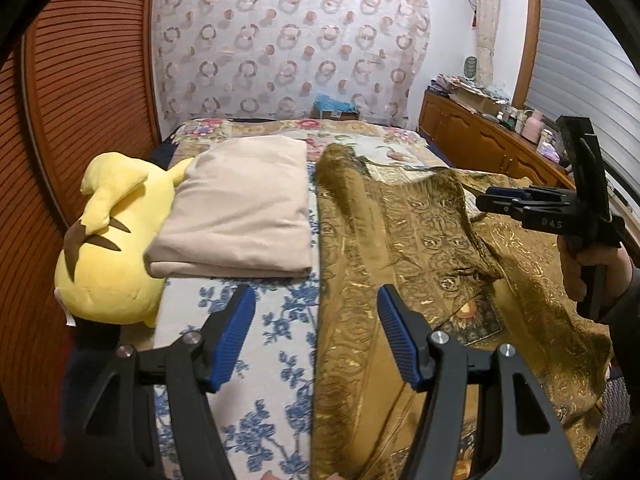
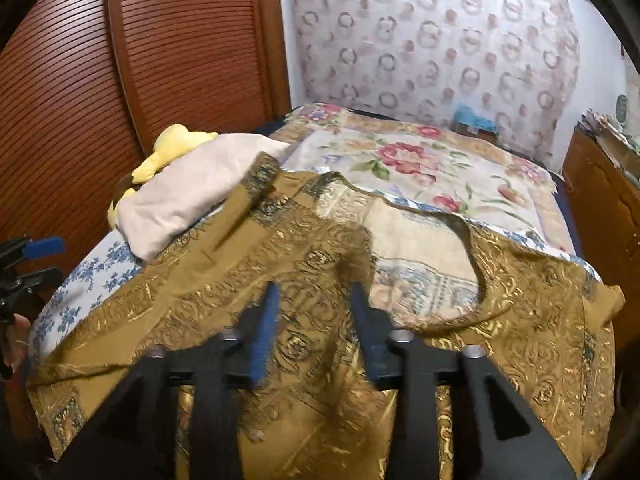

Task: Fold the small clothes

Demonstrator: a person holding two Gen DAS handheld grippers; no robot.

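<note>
Both my grippers hung released: left gripper over the bed, jaws empty; right gripper above the gold garment, gripping nothing. That garment sprawled across the bed from six to two o'clock, a beige cloth folded at ten.

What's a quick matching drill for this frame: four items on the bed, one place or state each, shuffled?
Column 1:
1. yellow plush toy
2. beige folded cloth
3. gold patterned garment
4. blue cardboard box

Column 2:
a. spread out, unfolded, on the right half of the bed
b. at the far end of the bed, against the curtain
c. at the bed's left edge, by the slatted wooden door
d. folded, leaning on the plush toy

Pairs: 1-c, 2-d, 3-a, 4-b
</note>
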